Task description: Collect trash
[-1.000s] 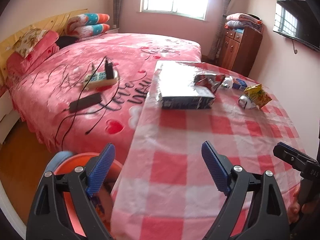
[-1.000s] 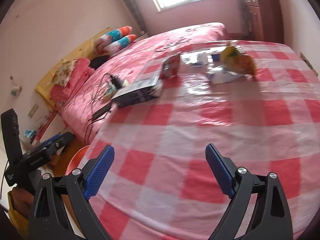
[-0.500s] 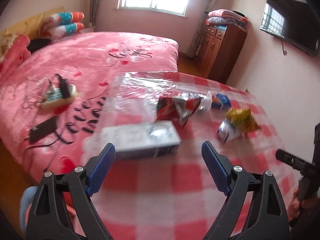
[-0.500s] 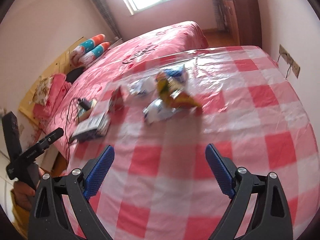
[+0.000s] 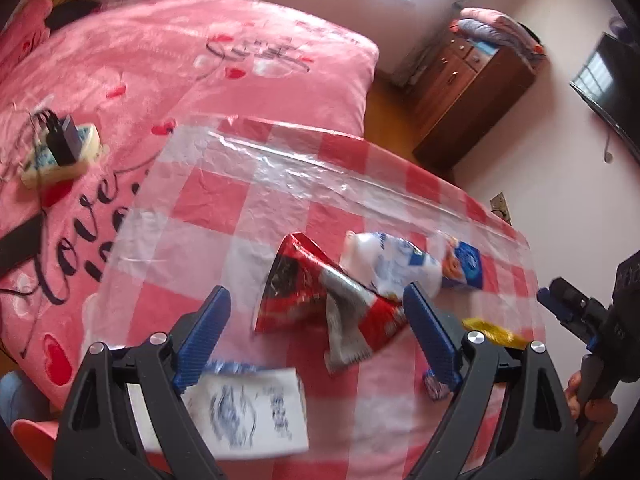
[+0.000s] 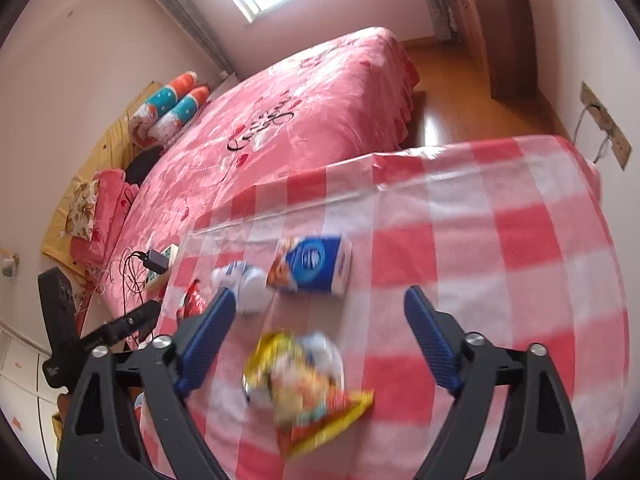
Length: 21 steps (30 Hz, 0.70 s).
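1. Bed (image 5: 160, 60), pink cover with hearts and script, sits beyond the table's far edge. A power strip (image 5: 60, 156) with a black plug lies on it.
2. Table (image 6: 520, 240), red-and-white checked cloth under clear plastic film, carries all the trash.
3. Dark wooden cabinet (image 5: 472, 92) stands against the far wall; folded bedding on top.
4. Left claw (image 5: 316, 332): fingers spread wide, holding nothing, poised above the table. Between its tips lies the crumpled red wrapper (image 5: 320, 300).
5. Right claw (image 6: 316, 336): fingers spread wide, empty, above the table. The yellow snack bag (image 6: 304, 392) lies below and between its tips, blurred.
6. White printed box (image 5: 248, 412), blurred, lies near the left claw's left finger, at the table's near side.
7. White-and-blue packet (image 5: 392, 268) lies just behind the red wrapper; they appear to touch.
8. Blue-and-white carton (image 6: 312, 264) lies on its side beside that packet, farther along the table.
9. Small dark scrap (image 5: 434, 388) near the left claw's right finger; too blurred to identify.
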### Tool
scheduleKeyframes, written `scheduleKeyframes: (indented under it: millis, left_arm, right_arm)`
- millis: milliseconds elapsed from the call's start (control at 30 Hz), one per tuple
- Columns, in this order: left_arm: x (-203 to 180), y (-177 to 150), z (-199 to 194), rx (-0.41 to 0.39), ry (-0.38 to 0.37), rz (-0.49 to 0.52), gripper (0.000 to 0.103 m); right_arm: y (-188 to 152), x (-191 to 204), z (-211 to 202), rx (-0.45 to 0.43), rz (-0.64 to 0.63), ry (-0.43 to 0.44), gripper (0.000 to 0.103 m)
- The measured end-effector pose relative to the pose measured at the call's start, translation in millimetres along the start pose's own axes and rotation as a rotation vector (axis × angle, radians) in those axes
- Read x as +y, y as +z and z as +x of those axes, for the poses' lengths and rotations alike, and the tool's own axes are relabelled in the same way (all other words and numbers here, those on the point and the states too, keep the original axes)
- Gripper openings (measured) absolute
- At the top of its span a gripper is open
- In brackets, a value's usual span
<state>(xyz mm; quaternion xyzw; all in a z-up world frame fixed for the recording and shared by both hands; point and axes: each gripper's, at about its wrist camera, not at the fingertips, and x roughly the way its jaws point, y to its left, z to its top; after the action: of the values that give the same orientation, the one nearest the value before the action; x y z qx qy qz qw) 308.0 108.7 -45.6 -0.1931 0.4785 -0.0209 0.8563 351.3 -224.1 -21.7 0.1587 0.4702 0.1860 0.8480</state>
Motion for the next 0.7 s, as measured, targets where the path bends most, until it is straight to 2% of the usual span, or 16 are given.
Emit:
scheduleKeyframes:
  millis: [133,333,400,467,500,700]
  left_arm:
    - [4,8,22,0.043,0.013,-0.032,0.088]
    - [6,11,41,0.08,0.032,-0.037,0.088]
    - [5,10,43,0.08,0.031,-0.033,0.084]
    - [5,9,46,0.086,0.009,-0.04,0.08]
    - [4,8,47,0.092,0.001,-0.041,0.078]
    - [-4,-2,46,0.085,0.004,0.003,0.072]
  right_arm:
    - [23,8,29,0.036,-0.059,-0.014,0.074]
    - [41,25,76,0.128,-0.178,-0.064,0.071]
    - [42,29,91,0.168,-0.212,-0.076,0.071]
    - [38,32,105,0.202,-0.253,-0.121,0.065]
    - [35,31,109,0.213,-0.263,-0.13,0.059]
    - [15,28,103,0.217,-0.282,-0.038,0.055]
